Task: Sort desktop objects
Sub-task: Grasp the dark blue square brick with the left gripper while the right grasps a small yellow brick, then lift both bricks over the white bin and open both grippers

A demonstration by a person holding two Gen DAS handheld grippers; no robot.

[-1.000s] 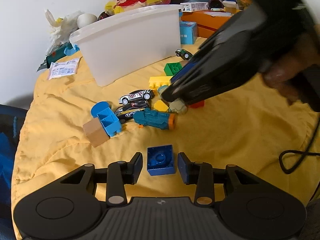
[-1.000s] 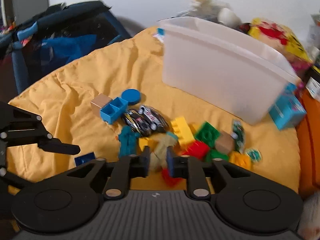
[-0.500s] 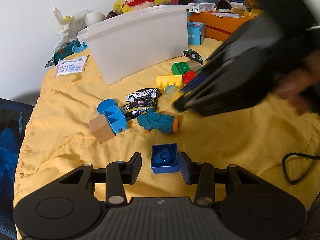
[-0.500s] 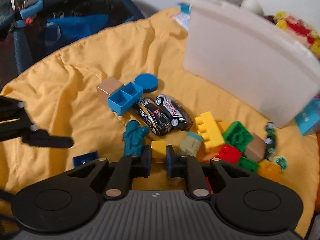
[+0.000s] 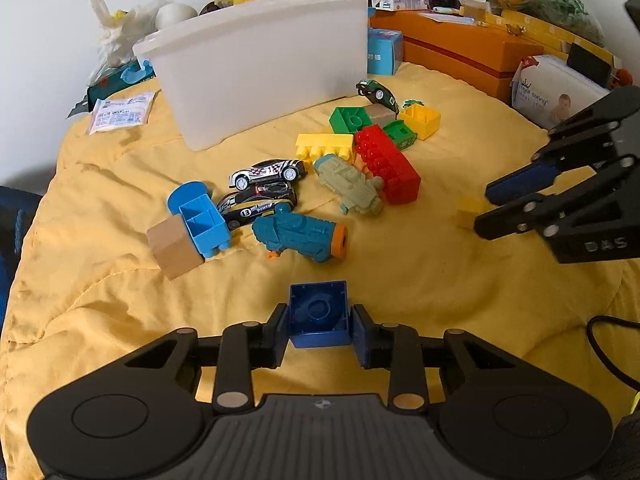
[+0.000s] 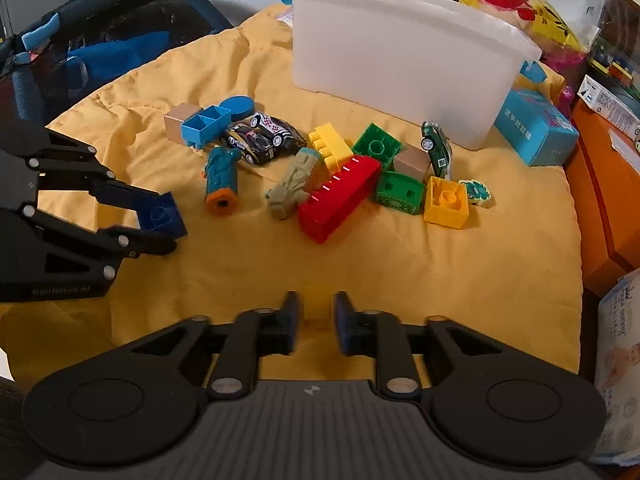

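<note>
— What do the two tongs have between their fingers?

— The left gripper point(image 5: 319, 326) has one dark blue block point(image 5: 318, 314) between its fingers, hollow side up; the jaws are closing and both pads look to be against its sides. The right gripper point(image 6: 316, 318) has one small yellow block point(image 6: 317, 305) in its gap; its jaws are opening, with space showing on either side of the block.

— And beyond them, counted?

— Ahead of both, on the yellow cloth point(image 5: 400, 272): three toy cars, two of them side by side point(image 5: 264, 186) and one green point(image 6: 437, 148) near the white bin point(image 6: 400, 60). One teal toy gun point(image 5: 300, 234), one grey-green one point(image 5: 352, 186), one long red brick point(image 6: 340, 202), one yellow studded brick point(image 5: 325, 145), two green blocks, one yellow cube point(image 6: 446, 202), two tan cubes.
</note>
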